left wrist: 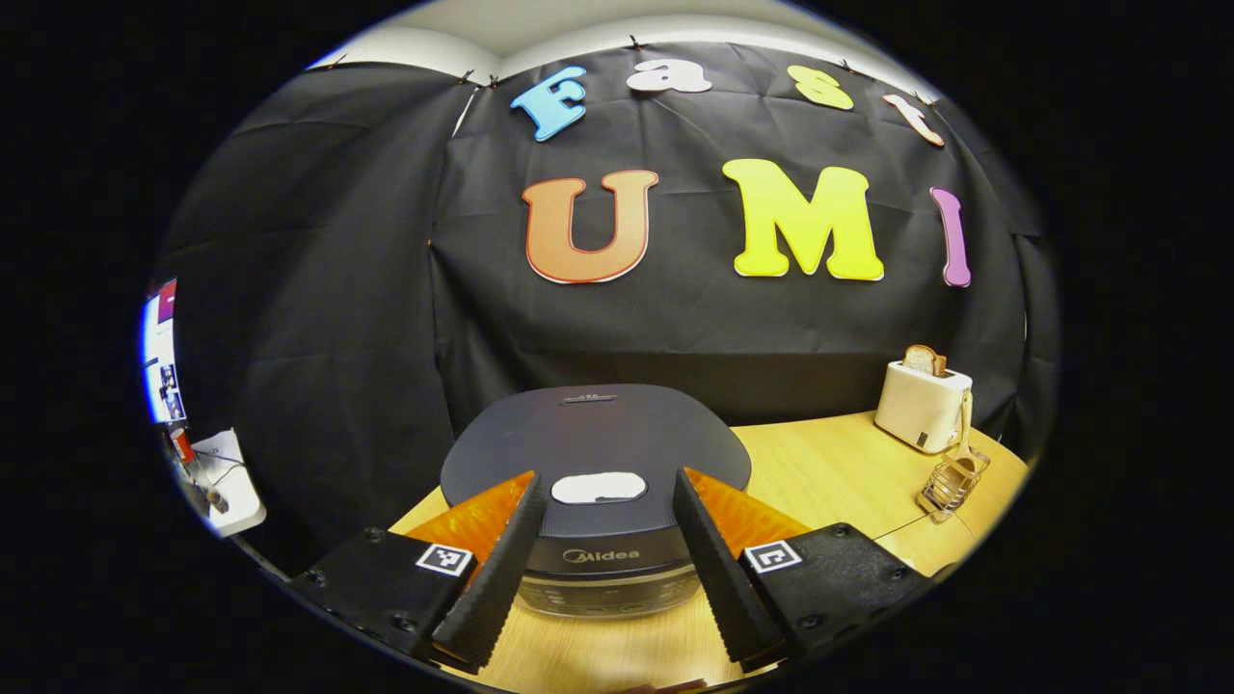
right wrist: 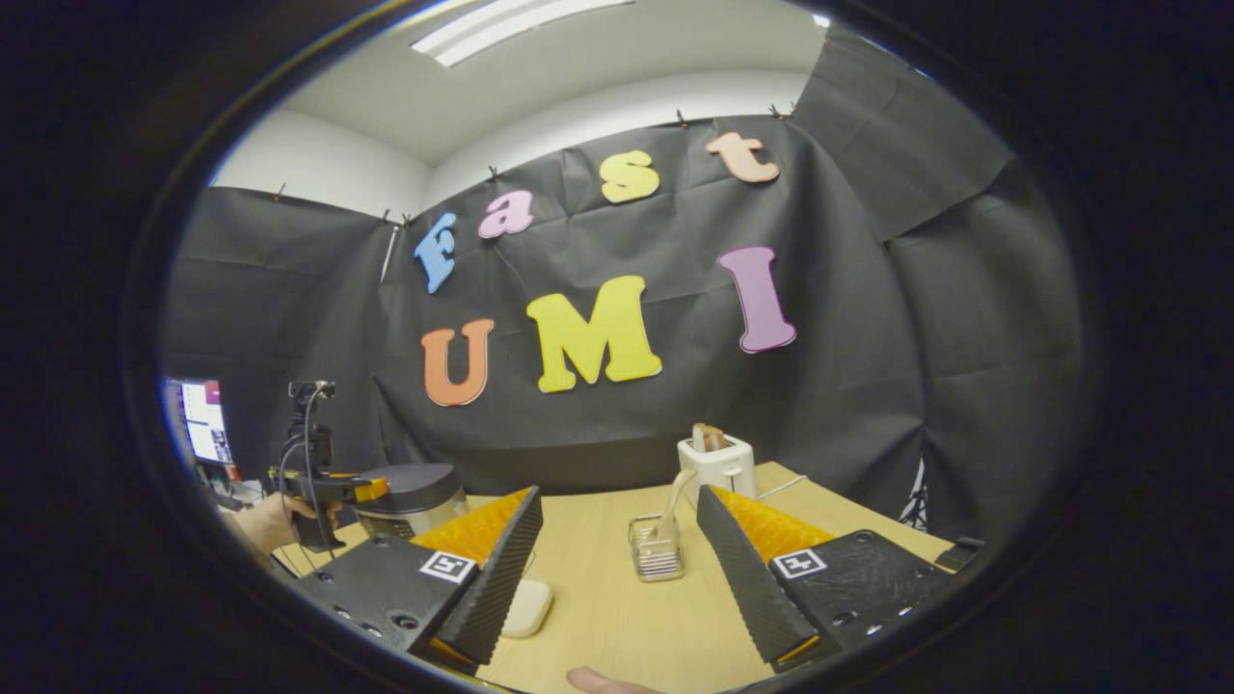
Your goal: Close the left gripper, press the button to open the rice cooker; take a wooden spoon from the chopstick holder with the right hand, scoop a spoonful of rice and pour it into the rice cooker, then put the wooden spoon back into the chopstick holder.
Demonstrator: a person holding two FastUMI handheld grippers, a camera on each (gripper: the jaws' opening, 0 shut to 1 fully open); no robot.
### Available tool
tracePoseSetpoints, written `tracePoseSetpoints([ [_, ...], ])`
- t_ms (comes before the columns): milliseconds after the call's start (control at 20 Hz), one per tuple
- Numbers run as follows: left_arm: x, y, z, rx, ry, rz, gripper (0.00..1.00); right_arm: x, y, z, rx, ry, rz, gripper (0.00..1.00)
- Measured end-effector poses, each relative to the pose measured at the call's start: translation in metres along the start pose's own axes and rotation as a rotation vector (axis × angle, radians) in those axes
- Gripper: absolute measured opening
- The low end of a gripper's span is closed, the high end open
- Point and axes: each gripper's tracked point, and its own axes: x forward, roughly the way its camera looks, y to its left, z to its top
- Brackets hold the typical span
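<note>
**Both grippers wide, cooker lid down, spoon waiting in its holder**

We hold the left gripper (left wrist: 603,540) with its jaws spread wide, framing the dark grey, round-lidded rice cooker (left wrist: 595,453) that sits at the table's near left corner. The task wants this gripper closed first, so we judge that step not yet done. The oval white button (left wrist: 598,488) lies on the front of the lid, between our fingertips; we expect it to be a stiff, sprung latch that wants a firm, square push from the closed tips, and the cooker looks heavy enough not to slide.

Our right gripper (right wrist: 617,569) is equally wide and holds nothing. Ahead of it, toward the table's far edge, stands the small wire-mesh chopstick holder (right wrist: 656,554) with the pale wooden spoon (right wrist: 675,496) leaning out of it. We reckon the spoon light, rigid and fairly smooth, best taken on the upper handle clear of the wire rim. The holder looks light too and may tip if we drag sideways.

Count: 2 grippers, 1 rice cooker, 1 button, 1 holder, 1 spoon, 1 cream toaster (right wrist: 715,465) with bread in it behind the holder, and 1 pale rounded object (right wrist: 526,607) near the table's front edge, which we cannot identify. We cannot pick out the rice supply.
</note>
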Motion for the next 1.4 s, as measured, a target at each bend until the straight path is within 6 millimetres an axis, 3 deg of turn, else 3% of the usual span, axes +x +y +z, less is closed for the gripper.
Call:
tracePoseSetpoints([
  [150, -0.022, -0.017, 0.002, -0.039, 0.008, -0.021, 0.86, 0.001, 0.003, -0.001, -0.016, 0.003, 0.004, 0.91],
  [200, -0.032, -0.022, 0.006, -0.030, -0.004, -0.026, 0.87, 0.000, 0.003, -0.001, -0.030, 0.004, 0.001, 0.91],
  [300, -0.054, -0.032, 0.023, -0.010, -0.066, -0.033, 0.86, 0.000, 0.002, 0.003, -0.067, -0.013, -0.010, 1.00],
  [350, -0.068, -0.036, 0.027, -0.004, -0.083, -0.030, 0.86, 0.000, 0.000, 0.004, -0.085, -0.018, -0.018, 0.96],
  [650, -0.152, -0.072, 0.019, 0.054, -0.095, -0.031, 0.86, -0.007, 0.001, 0.004, -0.130, -0.001, -0.019, 0.95],
  [700, -0.165, -0.076, 0.018, 0.067, -0.089, -0.020, 0.86, -0.008, 0.002, 0.004, -0.131, 0.001, -0.014, 0.91],
  [800, -0.185, -0.077, 0.019, 0.090, -0.110, 0.022, 0.86, -0.008, 0.003, 0.001, -0.143, 0.016, -0.005, 0.96],
  [1050, -0.214, -0.090, 0.020, 0.062, -0.135, 0.045, 0.86, -0.008, 0.006, -0.003, -0.160, 0.037, 0.007, 0.92],
  [1200, -0.222, -0.111, 0.015, 0.073, -0.121, -0.023, 0.86, -0.009, 0.007, -0.003, -0.166, 0.038, 0.011, 0.92],
  [1400, -0.227, -0.111, 0.013, 0.063, -0.105, -0.030, 0.87, -0.009, 0.002, -0.010, -0.148, 0.074, -0.009, 0.92],
])
